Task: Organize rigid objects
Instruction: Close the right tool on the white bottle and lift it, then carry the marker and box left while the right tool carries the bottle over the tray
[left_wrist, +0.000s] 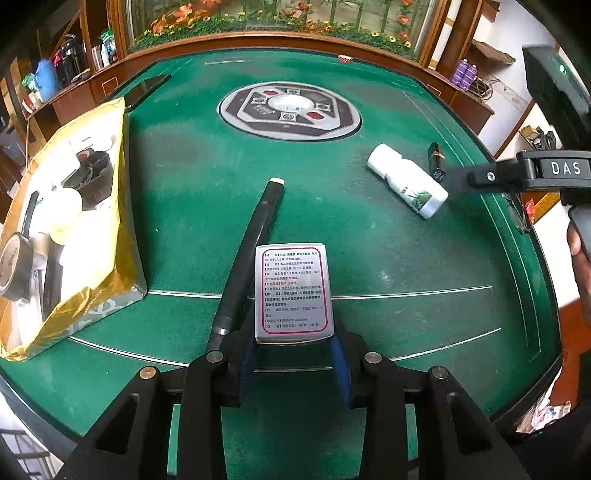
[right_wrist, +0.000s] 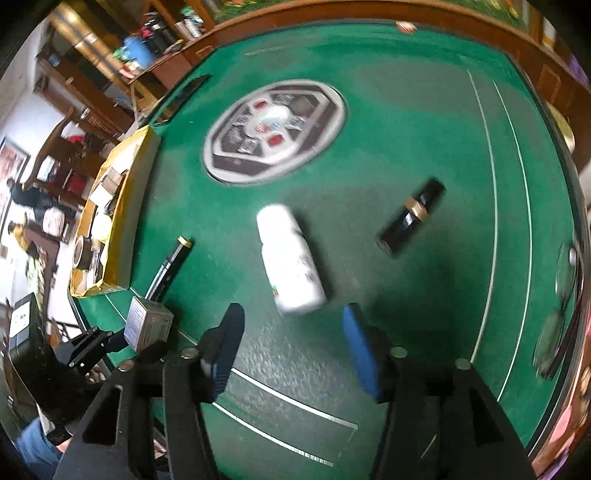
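Between the left claw's blue pads sits a grey medicine box, clamped upright over the green desk — beside it a black pen. Ahead of the right claw — pads apart, empty — lies a white bottle.

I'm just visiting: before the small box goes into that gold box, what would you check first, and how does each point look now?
1. Left gripper clamped on the small printed box: ok.
2. Right gripper empty, jaws apart: ok.
3. White bottle lying clear of the right gripper's pads: ok.
4. Free room in the gold box: cannot tell, already crowded.
5. Black pen beside the held box, clear of it: cannot tell.
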